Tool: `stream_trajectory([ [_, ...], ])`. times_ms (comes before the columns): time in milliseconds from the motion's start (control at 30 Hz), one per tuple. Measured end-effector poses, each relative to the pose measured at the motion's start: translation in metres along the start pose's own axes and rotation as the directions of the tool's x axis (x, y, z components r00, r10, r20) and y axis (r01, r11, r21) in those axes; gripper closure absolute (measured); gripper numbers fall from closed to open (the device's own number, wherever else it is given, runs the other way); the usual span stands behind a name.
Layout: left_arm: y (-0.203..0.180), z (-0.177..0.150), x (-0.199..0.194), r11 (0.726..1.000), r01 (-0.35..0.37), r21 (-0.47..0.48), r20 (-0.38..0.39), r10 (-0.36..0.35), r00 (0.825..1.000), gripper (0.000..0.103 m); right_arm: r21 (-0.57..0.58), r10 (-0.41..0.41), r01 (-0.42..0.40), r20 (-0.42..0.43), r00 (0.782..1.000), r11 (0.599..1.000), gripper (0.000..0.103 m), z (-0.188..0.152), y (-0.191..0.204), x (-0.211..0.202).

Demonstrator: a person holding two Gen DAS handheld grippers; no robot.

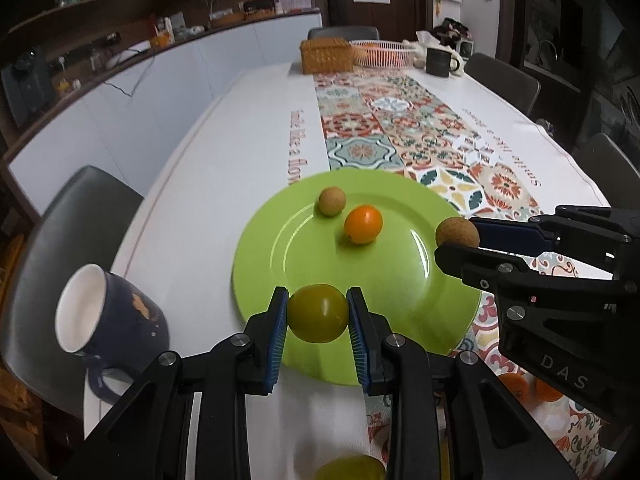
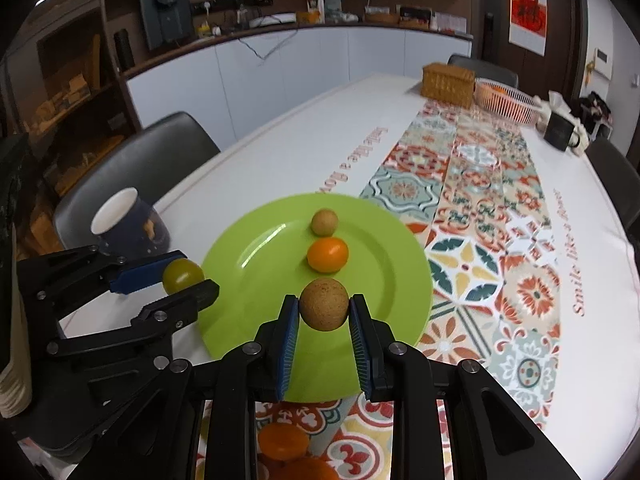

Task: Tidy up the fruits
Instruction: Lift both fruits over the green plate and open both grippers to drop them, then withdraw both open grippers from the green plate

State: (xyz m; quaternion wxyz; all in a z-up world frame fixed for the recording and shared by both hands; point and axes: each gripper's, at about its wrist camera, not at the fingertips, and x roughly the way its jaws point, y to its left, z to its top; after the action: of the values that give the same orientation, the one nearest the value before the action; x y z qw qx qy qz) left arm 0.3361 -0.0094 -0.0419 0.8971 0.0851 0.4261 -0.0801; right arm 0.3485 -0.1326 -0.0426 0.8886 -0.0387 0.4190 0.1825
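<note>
**Two fruits on the plate, two more on their way**

On the left of the table stands a dark mug (image 1: 108,320), just beside the green plate (image 1: 304,264). The left gripper (image 1: 318,314) is pinching a greenish-yellow fruit (image 1: 318,314) between its blue pads, holding it above the plate's near rim. It has not been set down.

On the plate itself two fruits already lie close together toward the far side: a small brown fruit (image 1: 332,201) and an orange fruit (image 1: 363,224) just in front of it. These look like the finished part of the job.

Further right, the right gripper (image 2: 324,310) is clamped on a second brown fruit (image 2: 324,310), held over the near right part of the plate and likewise not released.

Still to be gathered, as far as I can judge: more orange fruits (image 2: 283,441) lying on the patterned runner (image 2: 460,264) near the plate's front edge, and another greenish fruit (image 1: 350,468) at the bottom of the left view. So the sorting seems to be somewhere in the middle, with at least two drops pending and several fruits untouched.
</note>
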Motion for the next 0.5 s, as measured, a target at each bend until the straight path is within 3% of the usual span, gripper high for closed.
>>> stream_trajectory([
  [100,0.002,0.000,0.003,1.000,0.016,-0.008,-0.001,-0.016,1.000,0.071,0.008,-0.001,0.001,-0.015,1.000,1.000,0.076,-0.001,-0.002,0.006],
  [200,0.002,-0.001,-0.002,1.000,0.007,-0.008,0.014,-0.007,1.000,0.058,0.008,-0.012,0.012,-0.017,1.000,1.000,0.075,-0.002,-0.002,0.007],
  [300,0.002,-0.003,-0.010,1.000,-0.007,-0.005,0.025,0.007,1.000,0.052,0.016,-0.028,0.029,-0.006,1.000,0.999,0.061,-0.003,-0.003,0.002],
  [500,0.002,-0.011,-0.037,0.999,-0.036,-0.016,0.060,0.037,0.998,0.043,0.020,-0.042,0.042,0.038,0.998,0.999,0.061,-0.012,-0.005,-0.022],
])
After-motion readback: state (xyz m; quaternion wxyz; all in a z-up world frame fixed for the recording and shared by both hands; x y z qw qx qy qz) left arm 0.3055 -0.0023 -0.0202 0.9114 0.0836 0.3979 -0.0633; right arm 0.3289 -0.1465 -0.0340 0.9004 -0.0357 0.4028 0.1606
